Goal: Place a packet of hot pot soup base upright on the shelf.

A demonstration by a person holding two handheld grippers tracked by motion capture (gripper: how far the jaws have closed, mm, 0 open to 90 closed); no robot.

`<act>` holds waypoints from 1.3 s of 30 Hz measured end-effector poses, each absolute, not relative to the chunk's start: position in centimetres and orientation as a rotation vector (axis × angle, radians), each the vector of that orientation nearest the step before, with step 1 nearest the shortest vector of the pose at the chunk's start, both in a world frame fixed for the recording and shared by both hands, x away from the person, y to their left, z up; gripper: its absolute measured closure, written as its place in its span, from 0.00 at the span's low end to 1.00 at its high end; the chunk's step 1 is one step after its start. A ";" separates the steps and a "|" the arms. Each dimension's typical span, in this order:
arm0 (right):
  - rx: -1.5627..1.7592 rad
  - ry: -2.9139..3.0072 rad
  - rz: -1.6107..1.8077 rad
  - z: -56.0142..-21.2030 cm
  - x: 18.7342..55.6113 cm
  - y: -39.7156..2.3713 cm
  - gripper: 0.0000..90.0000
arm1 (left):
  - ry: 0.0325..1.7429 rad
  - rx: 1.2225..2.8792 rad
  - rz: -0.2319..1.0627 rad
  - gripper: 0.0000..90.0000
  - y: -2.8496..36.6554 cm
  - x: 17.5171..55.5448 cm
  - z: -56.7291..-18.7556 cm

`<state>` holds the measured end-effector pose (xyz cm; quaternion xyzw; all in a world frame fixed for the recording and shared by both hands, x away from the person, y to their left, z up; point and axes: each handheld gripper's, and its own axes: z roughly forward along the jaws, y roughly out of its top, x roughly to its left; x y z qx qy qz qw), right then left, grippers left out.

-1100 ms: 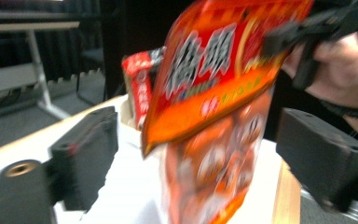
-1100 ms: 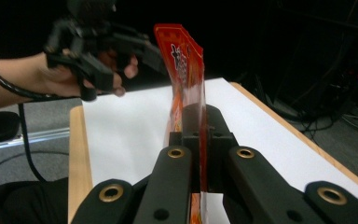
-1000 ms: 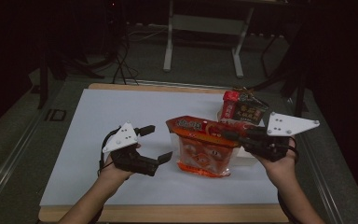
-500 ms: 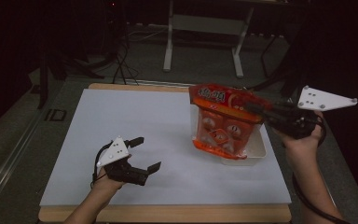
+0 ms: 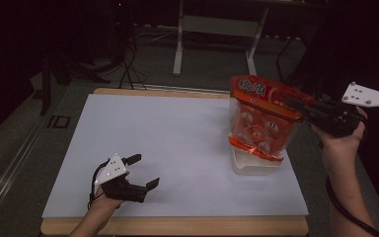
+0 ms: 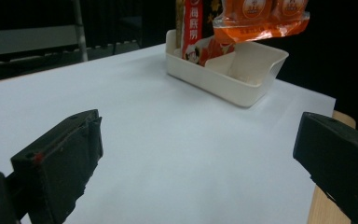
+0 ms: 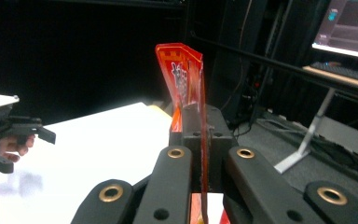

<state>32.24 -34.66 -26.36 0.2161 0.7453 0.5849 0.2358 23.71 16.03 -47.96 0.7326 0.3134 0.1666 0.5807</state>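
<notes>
Lower left of the high view: left gripper, jaws wide apart, nothing between, low over white table. Right of middle: orange snack bag hanging above white tray, top edge pinched in closed right gripper.

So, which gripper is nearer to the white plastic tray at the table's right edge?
Right. The right gripper holds the orange snack bag directly above the white plastic tray; the left gripper rests open, far across the table.
</notes>
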 end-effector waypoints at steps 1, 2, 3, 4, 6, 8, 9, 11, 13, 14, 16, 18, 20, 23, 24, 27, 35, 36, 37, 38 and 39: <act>0.603 2.051 1.605 -26.6 32.4 -34.9 1.00 | 0.735 1.711 0.388 0.02 16.0 23.7 -48.0; 0.608 2.055 1.599 -26.7 32.6 -35.1 1.00 | 0.734 1.716 0.391 0.02 16.1 23.7 -48.1; 0.619 2.056 1.593 -27.0 32.7 -35.3 1.00 | 0.734 1.721 0.393 0.02 16.1 23.7 -48.1; 0.629 2.061 1.597 -27.2 32.9 -35.5 1.00 | 0.733 1.722 0.392 0.02 16.0 23.6 -48.1; 0.642 2.067 1.580 -27.6 33.2 -35.7 1.00 | 0.728 1.725 0.397 0.02 16.0 23.6 -48.2; 0.655 2.074 1.566 -28.1 33.5 -35.8 1.00 | 0.728 1.726 0.396 0.02 16.0 23.5 -48.2; 0.664 2.078 1.554 -28.4 33.7 -35.9 1.00 | 0.729 1.718 0.396 0.02 16.0 23.5 -48.2; 0.673 2.082 1.544 -28.9 34.0 -36.0 1.00 | 0.725 1.712 0.391 0.02 16.0 23.5 -48.2; 0.683 2.087 1.545 -29.5 34.3 -36.0 1.00 | 0.724 1.705 0.393 0.02 16.0 23.5 -48.3; 0.685 2.091 1.561 -29.8 34.5 -36.1 1.00 | 0.724 1.704 0.389 0.02 15.9 23.5 -48.3; 0.695 2.093 1.562 -30.3 34.7 -36.0 1.00 | 0.725 1.705 0.385 0.02 15.8 23.5 -48.3; 0.712 2.102 1.569 -30.9 35.0 -35.9 1.00 | 0.724 1.709 0.376 0.02 15.7 23.6 -48.4; 0.726 2.108 1.559 -31.4 35.0 -35.7 1.00 | 0.724 1.711 0.371 0.02 15.5 23.6 -48.6; 0.747 2.115 1.564 -32.3 35.1 -35.5 1.00 | 0.725 1.714 0.367 0.02 15.4 23.6 -48.8; 0.747 2.121 1.577 -32.7 35.1 -35.5 1.00 | 0.725 1.715 0.366 0.02 15.4 23.6 -48.8; 0.774 2.122 1.573 -33.8 35.0 -35.6 1.00 | 0.731 1.709 0.363 0.02 15.5 23.6 -48.9; 0.825 2.106 1.587 -35.9 34.4 -37.2 1.00 | 0.738 1.716 0.357 0.02 15.5 23.7 -49.1; 0.832 2.107 1.561 -36.2 34.3 -37.4 1.00 | 0.736 1.721 0.357 0.02 15.5 23.7 -49.1; 0.840 2.112 1.555 -36.5 34.2 -37.6 1.00 | 0.733 1.722 0.357 0.02 15.4 23.7 -49.2; 0.861 2.115 1.549 -37.0 34.2 -37.9 1.00 | 0.730 1.724 0.357 0.02 15.3 23.7 -49.2; 0.869 2.113 1.553 -37.3 34.1 -38.1 1.00 | 0.729 1.728 0.359 0.02 15.3 23.7 -49.2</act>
